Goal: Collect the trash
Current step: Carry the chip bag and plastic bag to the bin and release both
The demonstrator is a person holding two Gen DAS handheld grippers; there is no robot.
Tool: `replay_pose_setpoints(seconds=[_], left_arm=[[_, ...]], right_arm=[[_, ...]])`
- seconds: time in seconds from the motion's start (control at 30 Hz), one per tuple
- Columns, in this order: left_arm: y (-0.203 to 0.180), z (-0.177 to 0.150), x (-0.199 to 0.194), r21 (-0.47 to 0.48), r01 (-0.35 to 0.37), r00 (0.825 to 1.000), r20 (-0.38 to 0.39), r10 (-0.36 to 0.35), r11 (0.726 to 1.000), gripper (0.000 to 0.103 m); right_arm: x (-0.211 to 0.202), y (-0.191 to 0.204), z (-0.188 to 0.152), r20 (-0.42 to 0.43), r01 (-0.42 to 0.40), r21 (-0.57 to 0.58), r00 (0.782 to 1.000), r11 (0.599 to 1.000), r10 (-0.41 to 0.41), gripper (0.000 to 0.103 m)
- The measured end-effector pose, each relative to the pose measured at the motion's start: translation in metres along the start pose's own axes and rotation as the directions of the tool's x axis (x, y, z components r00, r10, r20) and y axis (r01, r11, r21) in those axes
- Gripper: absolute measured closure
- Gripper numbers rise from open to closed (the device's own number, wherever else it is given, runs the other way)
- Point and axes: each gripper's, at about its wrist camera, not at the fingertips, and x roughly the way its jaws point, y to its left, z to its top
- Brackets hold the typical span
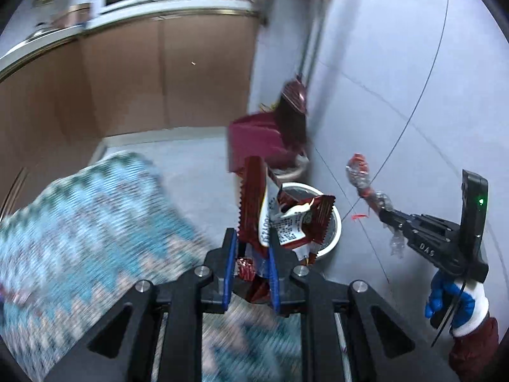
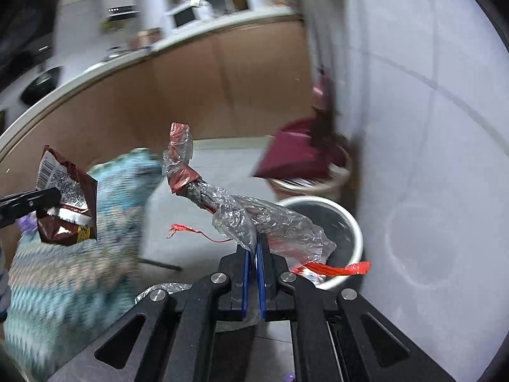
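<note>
- Left wrist view: your left gripper is clamped on a crinkled red-brown snack wrapper with serrated edges and a printed white label. It hangs just over the round white trash bin, so centre it above the opening before you release it.
- The patterned blue rug looks woven and soft; keep clear of it.
- Right wrist view: your right gripper is pinched shut on a twisted clear plastic wrapper, thin and glossy, with red foil inside and a red tear strip trailing over the bin's rim. Carry it further over the bin, because light film drifts.
</note>
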Motion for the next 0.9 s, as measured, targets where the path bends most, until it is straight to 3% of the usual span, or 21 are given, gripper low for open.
replay_pose_setpoints(seconds=[0.23, 0.43, 0.47, 0.53, 0.57, 0.6, 0.73, 0.9], left_arm=[[-0.035, 0.032, 0.126, 0.041, 0.022, 0.990, -0.140, -0.016, 0.999, 0.085], [-0.042, 0.038, 0.200, 0.022, 0.014, 0.977, -0.212, -0.009, 1.000, 0.075], [-0.042, 0.038, 0.211, 0.016, 0.012, 0.975, -0.222, -0.008, 1.000, 0.073], [-0.039, 0.038, 0.227, 0.002, 0.012, 0.973, -0.231, -0.012, 1.000, 0.066], [-0.039, 0.041, 0.237, -0.008, 0.014, 0.972, -0.236, -0.016, 1.000, 0.063], [-0.037, 0.043, 0.243, -0.014, 0.017, 0.971, -0.237, -0.020, 1.000, 0.058], [-0.033, 0.046, 0.244, -0.055, 0.039, 0.974, -0.219, -0.051, 0.998, 0.056], [-0.030, 0.046, 0.210, -0.074, 0.046, 0.986, -0.155, -0.057, 0.996, 0.056]], right_arm=[[0.077, -0.041, 0.004, -0.101, 0.076, 0.056, 0.992, 0.996, -0.070, 0.097], [0.135, -0.064, 0.004, -0.170, 0.126, 0.055, 0.979, 0.990, -0.115, 0.097], [0.145, -0.068, 0.005, -0.178, 0.128, 0.059, 0.977, 0.990, -0.116, 0.095], [0.159, -0.073, 0.006, -0.185, 0.136, 0.064, 0.975, 0.989, -0.122, 0.081], [0.165, -0.075, 0.006, -0.189, 0.141, 0.066, 0.974, 0.988, -0.126, 0.067], [0.170, -0.077, 0.006, -0.190, 0.142, 0.072, 0.974, 0.987, -0.126, 0.058], [0.173, -0.079, 0.005, -0.194, 0.140, 0.082, 0.974, 0.987, -0.122, 0.057], [0.160, -0.071, 0.007, -0.171, 0.134, 0.072, 0.978, 0.988, -0.120, 0.055]])
